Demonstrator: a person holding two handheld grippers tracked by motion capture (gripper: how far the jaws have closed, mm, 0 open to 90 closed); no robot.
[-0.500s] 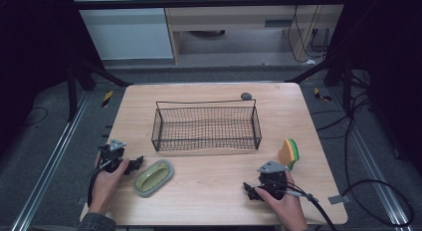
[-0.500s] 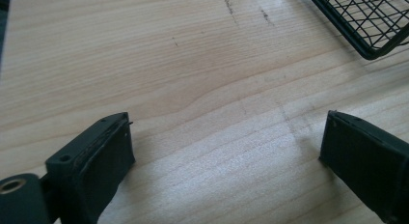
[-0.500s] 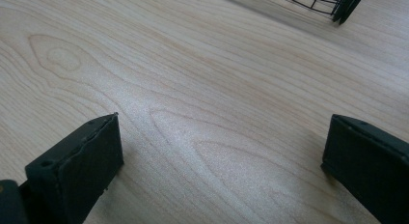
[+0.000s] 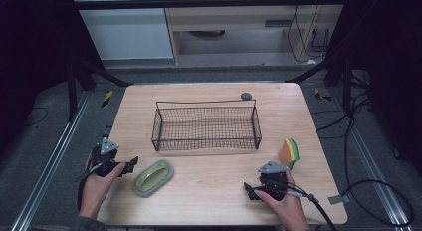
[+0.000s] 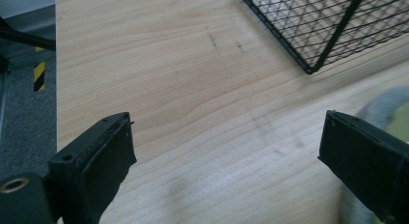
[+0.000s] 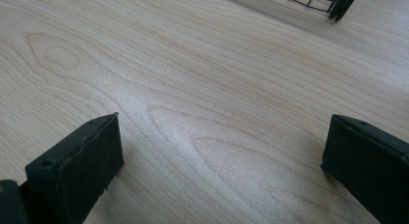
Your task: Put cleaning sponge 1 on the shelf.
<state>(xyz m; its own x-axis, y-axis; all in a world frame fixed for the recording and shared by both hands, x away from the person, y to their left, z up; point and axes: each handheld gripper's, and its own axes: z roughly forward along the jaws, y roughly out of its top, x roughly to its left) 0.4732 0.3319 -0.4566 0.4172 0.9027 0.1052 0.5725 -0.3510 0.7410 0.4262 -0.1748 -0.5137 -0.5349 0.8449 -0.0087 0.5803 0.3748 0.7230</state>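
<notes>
Two things flank the wire basket (image 4: 206,126): soap dish (image 4: 154,177), sponge (image 4: 289,153).

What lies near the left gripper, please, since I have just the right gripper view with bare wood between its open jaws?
Observer: A green soap dish lies just beside the left gripper, whose jaws stand open and hold nothing.
Operator: And near the right gripper?
Observer: An orange and green sponge stands on edge past the right gripper, apart from it.
Operator: Is the wire basket loaded?
Observer: No, the wire basket holds nothing.
</notes>
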